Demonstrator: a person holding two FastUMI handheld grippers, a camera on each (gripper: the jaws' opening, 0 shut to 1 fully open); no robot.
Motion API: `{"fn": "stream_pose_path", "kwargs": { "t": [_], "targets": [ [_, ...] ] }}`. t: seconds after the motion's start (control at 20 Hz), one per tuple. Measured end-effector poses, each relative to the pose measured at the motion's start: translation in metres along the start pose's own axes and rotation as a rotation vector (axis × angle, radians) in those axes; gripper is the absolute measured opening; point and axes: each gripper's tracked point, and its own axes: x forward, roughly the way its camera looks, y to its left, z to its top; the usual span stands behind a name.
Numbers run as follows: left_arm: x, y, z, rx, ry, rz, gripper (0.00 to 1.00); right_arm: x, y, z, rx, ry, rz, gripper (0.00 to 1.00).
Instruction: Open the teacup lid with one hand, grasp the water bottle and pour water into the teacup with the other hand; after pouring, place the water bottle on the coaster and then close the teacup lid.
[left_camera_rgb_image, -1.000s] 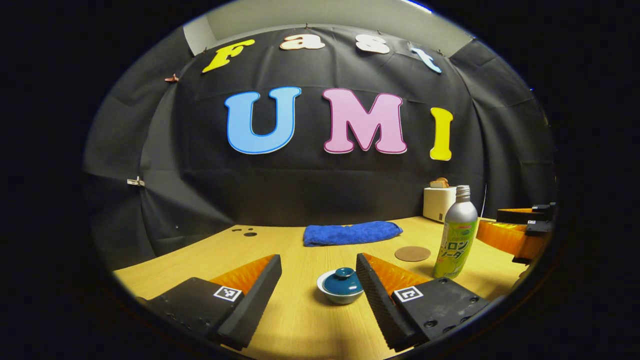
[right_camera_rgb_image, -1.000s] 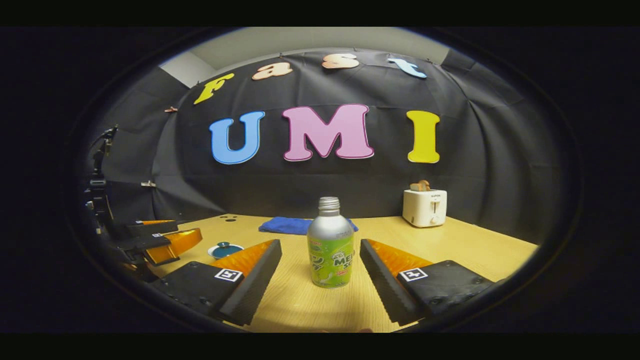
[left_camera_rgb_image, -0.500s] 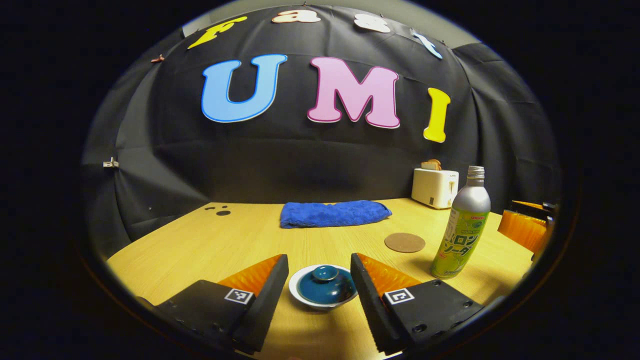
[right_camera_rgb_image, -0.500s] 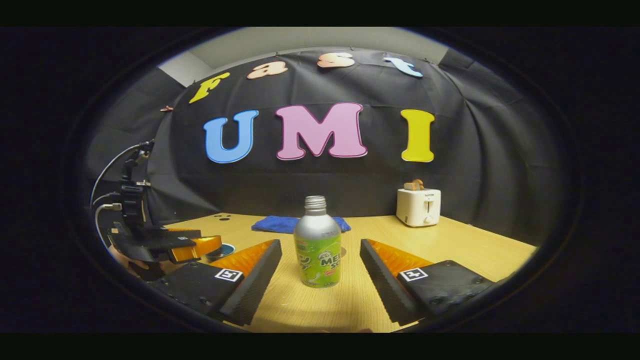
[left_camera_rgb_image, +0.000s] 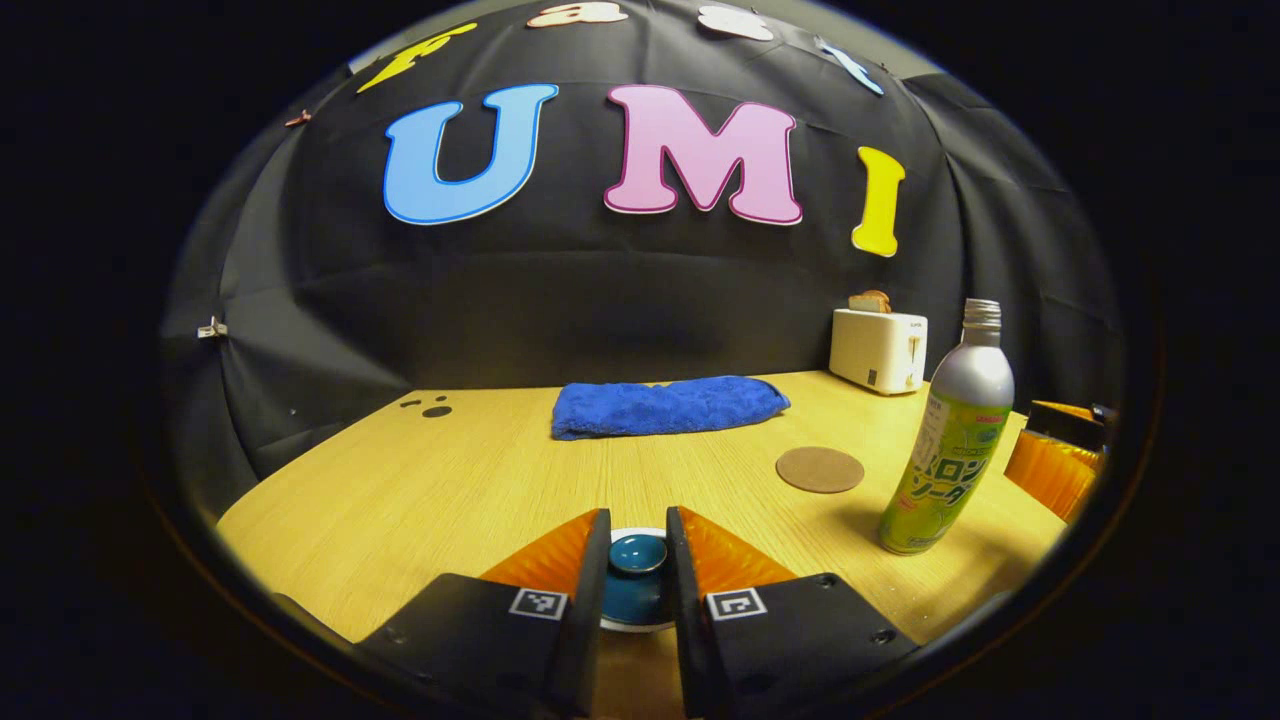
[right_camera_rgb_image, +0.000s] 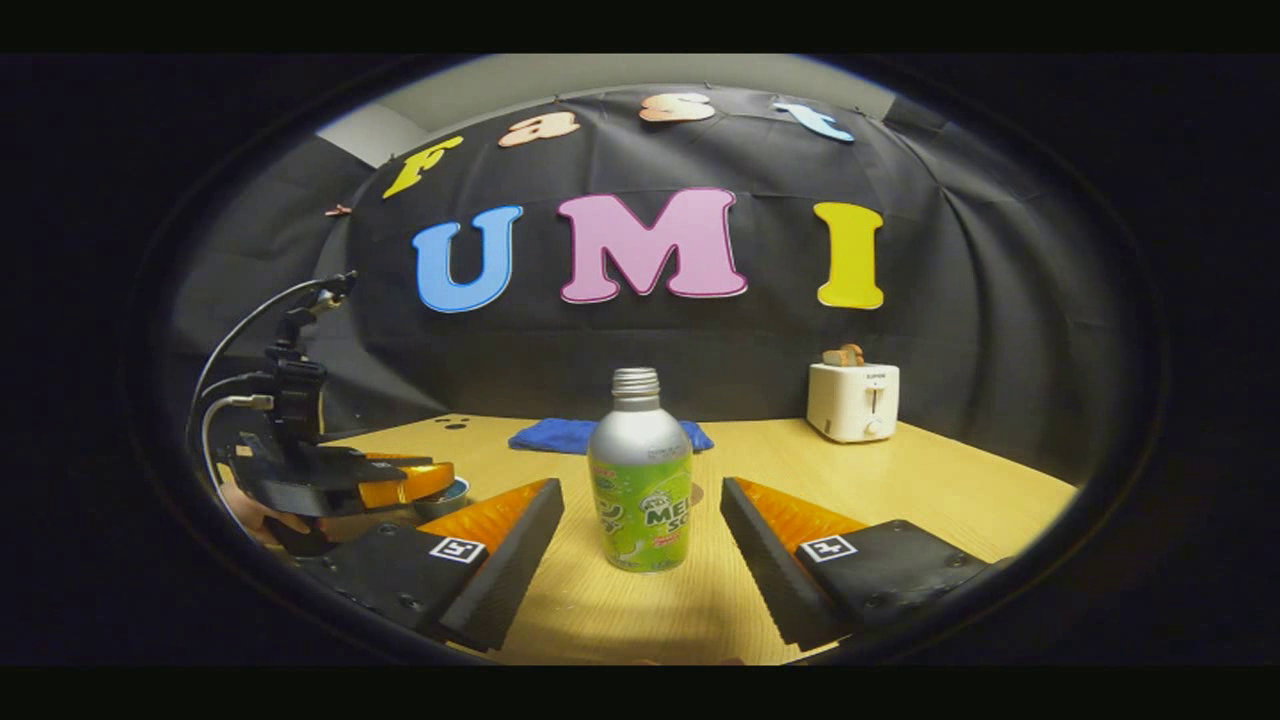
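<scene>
The white teacup (left_camera_rgb_image: 628, 626) sits at the table's near edge under its teal lid (left_camera_rgb_image: 637, 553). My left gripper (left_camera_rgb_image: 638, 556) has both fingers pressed against the lid's knob, and the lid rests on the cup. To the right stands the silver and green water bottle (left_camera_rgb_image: 950, 440), uncapped, with the round brown coaster (left_camera_rgb_image: 820, 469) just left of it. In the right gripper view the bottle (right_camera_rgb_image: 640, 490) stands upright between the fingers of my right gripper (right_camera_rgb_image: 641, 492), which is open and not touching it. The left gripper (right_camera_rgb_image: 395, 482) shows at far left over the teacup (right_camera_rgb_image: 452, 496).
A folded blue towel (left_camera_rgb_image: 668, 405) lies at the back of the wooden table (left_camera_rgb_image: 450, 480). A white toaster (left_camera_rgb_image: 878, 350) holding a slice of bread stands at the back right. Cables rise from the left gripper's mount (right_camera_rgb_image: 285, 380).
My left gripper moved down and forward over the teacup, and its fingers came together on the lid's knob. The right gripper stayed open around the bottle, drifting only slightly.
</scene>
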Motion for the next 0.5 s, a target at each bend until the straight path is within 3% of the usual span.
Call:
{"fn": "stream_pose_path", "kwargs": {
  "t": [0.5],
  "targets": [
    [-0.011,0.004,0.025,-0.002,-0.109,0.015,0.3,0.017,0.007,-0.004,0.012,-0.003,0.032,0.98]
  ]
}}
